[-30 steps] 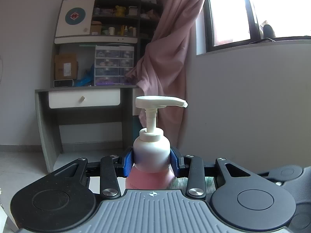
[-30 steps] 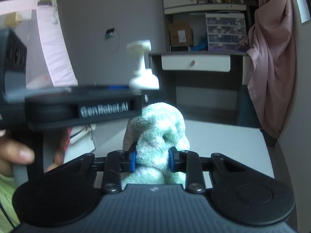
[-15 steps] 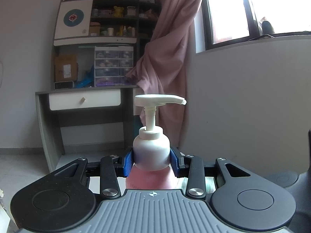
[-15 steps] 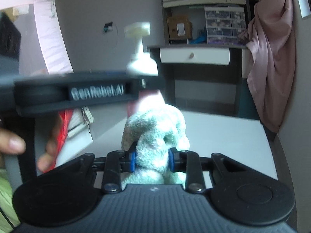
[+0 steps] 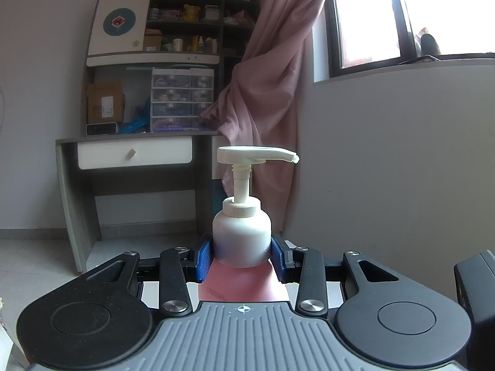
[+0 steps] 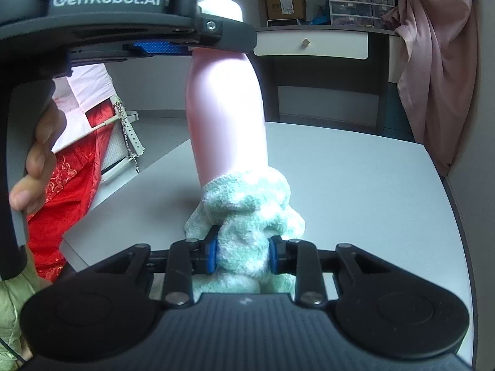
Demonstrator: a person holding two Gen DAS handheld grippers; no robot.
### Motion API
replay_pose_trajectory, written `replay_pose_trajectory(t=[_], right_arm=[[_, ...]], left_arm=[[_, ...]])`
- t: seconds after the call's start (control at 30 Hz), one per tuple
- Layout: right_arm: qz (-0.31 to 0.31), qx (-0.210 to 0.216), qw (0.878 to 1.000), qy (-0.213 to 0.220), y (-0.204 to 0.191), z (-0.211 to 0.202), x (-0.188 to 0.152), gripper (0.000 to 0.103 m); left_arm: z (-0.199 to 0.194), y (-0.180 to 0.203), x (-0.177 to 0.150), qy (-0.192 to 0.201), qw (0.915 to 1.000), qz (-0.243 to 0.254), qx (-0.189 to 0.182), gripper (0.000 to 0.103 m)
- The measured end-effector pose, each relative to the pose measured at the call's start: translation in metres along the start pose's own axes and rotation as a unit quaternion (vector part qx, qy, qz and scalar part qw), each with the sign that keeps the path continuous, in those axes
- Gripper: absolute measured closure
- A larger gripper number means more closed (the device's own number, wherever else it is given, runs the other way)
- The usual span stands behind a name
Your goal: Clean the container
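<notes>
The grey table (image 6: 355, 185) fills the lower half of the right wrist view; behind it stands a desk (image 5: 130, 154) with a white drawer, shelving above it, and a pink curtain (image 5: 263, 77) hanging beside a window (image 5: 371, 15). A red fabric item (image 6: 68, 185) lies off the table's left edge. The pump bottle (image 6: 225, 108), the container to be cleaned, stands upright above the table near its middle; its base is hidden behind the cloth, so contact with the surface cannot be confirmed. The body is pink and the shoulder, collar and pump head (image 5: 247, 154) are white, with the spout pointing right in the left wrist view. The left gripper (image 5: 241, 256) is clamped on the bottle just below the white shoulder, both blue pads (image 5: 204, 259) pressed against its sides; in the right wrist view the same gripper crosses the top of the frame, and a person's hand (image 6: 37, 160) grasps its handle at the left. The right gripper (image 6: 243, 255) is closed tightly on a bunched pale green cloth (image 6: 247, 210), with its pads sunk into the pile. The front of the cloth presses against the lower part of the bottle's pink body, covering its base from this view.
</notes>
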State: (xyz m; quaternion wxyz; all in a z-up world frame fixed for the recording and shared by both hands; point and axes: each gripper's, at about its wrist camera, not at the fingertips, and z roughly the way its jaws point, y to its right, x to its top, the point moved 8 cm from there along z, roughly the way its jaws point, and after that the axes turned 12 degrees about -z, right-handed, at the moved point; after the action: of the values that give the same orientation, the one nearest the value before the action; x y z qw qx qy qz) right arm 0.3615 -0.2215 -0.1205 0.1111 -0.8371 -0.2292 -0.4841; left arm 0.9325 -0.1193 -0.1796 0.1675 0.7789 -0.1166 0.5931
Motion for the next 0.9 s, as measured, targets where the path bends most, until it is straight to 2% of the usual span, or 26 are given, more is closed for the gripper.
replay_pose_trajectory(t=[0.03, 0.1, 0.53, 0.73, 0.9], right_arm=[[0.001, 0.000, 1.000, 0.001, 0.000, -0.001, 0.000, 0.074], [0.002, 0.000, 1.000, 0.007, 0.000, -0.004, 0.003, 0.074], [0.010, -0.018, 0.994, 0.105, 0.005, -0.045, 0.043, 0.074], [0.010, -0.018, 0.994, 0.107, 0.006, -0.044, 0.043, 0.074], [0.006, -0.018, 0.996, 0.092, 0.005, -0.038, 0.039, 0.074]], left_arm=[[-0.001, 0.000, 0.000, 0.000, 1.0000, 0.000, 0.000, 0.064], [-0.028, 0.009, -0.006, -0.002, 1.0000, 0.001, 0.000, 0.064], [-0.042, 0.008, -0.008, -0.002, 1.0000, -0.001, 0.000, 0.064], [-0.045, 0.009, -0.009, -0.003, 1.0000, 0.000, 0.000, 0.064], [-0.045, 0.008, -0.010, -0.003, 1.0000, 0.000, -0.001, 0.064]])
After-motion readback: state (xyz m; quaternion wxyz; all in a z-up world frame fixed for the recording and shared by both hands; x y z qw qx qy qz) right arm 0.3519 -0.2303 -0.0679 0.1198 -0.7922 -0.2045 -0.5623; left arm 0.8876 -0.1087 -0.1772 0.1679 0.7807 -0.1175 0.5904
